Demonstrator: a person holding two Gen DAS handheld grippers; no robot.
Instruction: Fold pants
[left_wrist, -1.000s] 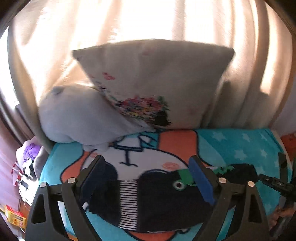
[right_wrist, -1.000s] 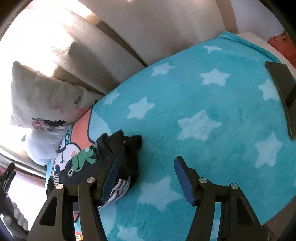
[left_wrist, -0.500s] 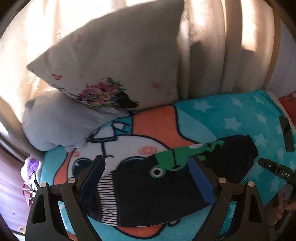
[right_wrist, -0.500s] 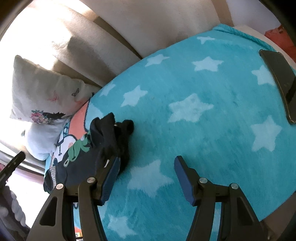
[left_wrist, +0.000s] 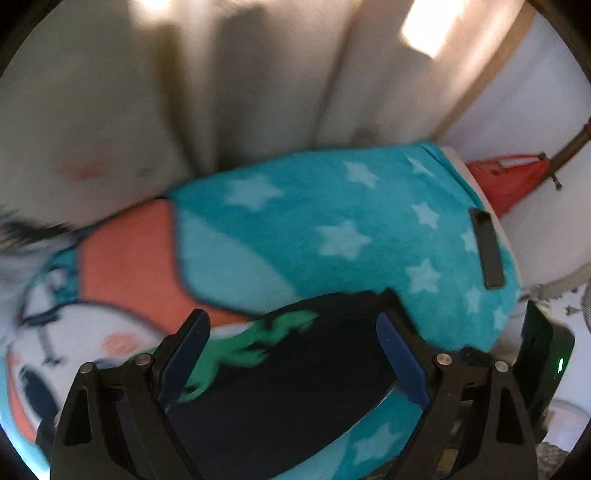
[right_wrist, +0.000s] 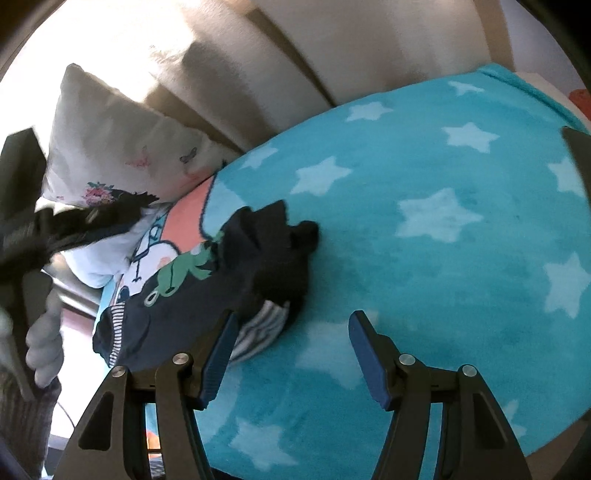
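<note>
Left tool (left_wrist: 291, 354): jaws spread wide, nothing clamped, angled low. Right tool (right_wrist: 291, 354): jaws wide apart, empty, pads (right_wrist: 218, 358) clear of contact.

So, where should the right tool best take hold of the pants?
Probably the bunched dark end of the pants, coming from the star side of the blanket. The fabric stands up in folds there, while the rest lies flat. The right tool is open, nearby.

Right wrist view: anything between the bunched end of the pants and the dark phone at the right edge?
No. In the right wrist view only bare star blanket separates the pants from the phone.
</note>
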